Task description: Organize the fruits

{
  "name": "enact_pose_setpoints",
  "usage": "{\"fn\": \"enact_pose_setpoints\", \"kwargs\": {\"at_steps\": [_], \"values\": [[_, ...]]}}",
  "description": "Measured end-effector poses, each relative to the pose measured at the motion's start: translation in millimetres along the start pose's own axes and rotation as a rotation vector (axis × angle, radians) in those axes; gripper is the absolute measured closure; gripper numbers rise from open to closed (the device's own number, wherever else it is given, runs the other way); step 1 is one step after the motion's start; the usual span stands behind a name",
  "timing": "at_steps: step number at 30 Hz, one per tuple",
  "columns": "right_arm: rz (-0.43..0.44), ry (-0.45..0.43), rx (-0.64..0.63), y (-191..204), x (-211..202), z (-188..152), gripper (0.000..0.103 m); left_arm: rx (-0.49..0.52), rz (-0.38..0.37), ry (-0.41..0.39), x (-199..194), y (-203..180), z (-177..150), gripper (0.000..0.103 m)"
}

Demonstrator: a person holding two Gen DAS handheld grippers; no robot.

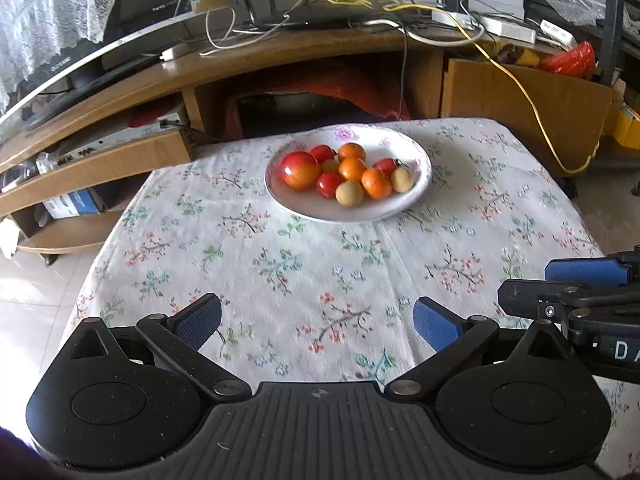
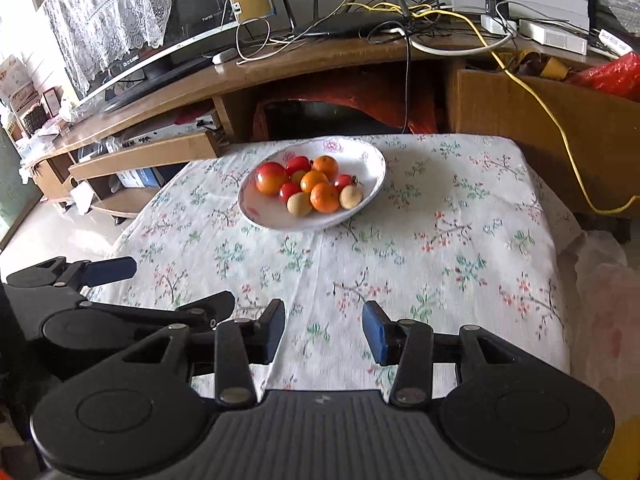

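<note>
Hovering wide open and empty over the tabletop [image 1: 320,264], left claw [image 1: 316,322] and right claw [image 2: 324,330] must next reach the fruit plate [image 2: 372,184].

- The plate [image 1: 420,160] sits on the bench [image 1: 280,264] near its far edge.
- The fruits [image 1: 348,176] lie clustered in the plate.
- A shelf unit [image 1: 280,52] stands behind the bench.

Behind the worktop [image 1: 280,264], which is covered by a floral cloth, a curved wooden TV stand [image 1: 280,52] strewn with cables [image 1: 520,88] is seen, a lace-draped television [image 2: 132,28] is set on it, and pale floor tiles [image 1: 36,292] are lit by daylight.
</note>
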State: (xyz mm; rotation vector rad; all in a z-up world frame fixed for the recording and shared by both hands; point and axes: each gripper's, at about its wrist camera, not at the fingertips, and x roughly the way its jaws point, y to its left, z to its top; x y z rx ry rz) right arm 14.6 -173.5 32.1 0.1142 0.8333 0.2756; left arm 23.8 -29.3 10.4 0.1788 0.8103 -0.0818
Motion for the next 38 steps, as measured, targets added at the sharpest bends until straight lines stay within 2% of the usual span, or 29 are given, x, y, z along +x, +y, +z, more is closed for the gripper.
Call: {"fn": "enact_pose_setpoints", "kwargs": {"at_steps": [13, 38], "values": [[-0.005, 0.013, -0.005, 3.3, -11.1, -18.5, 0.06, -0.003, 0.013, 0.02, -7.2, -3.0, -12.1, 0.0], [0.004, 0.032, -0.01, 3.6, -7.1, -23.3, 0.06, -0.005, 0.029, 0.02, -9.1, -2.4, -17.1, 0.0]]}}
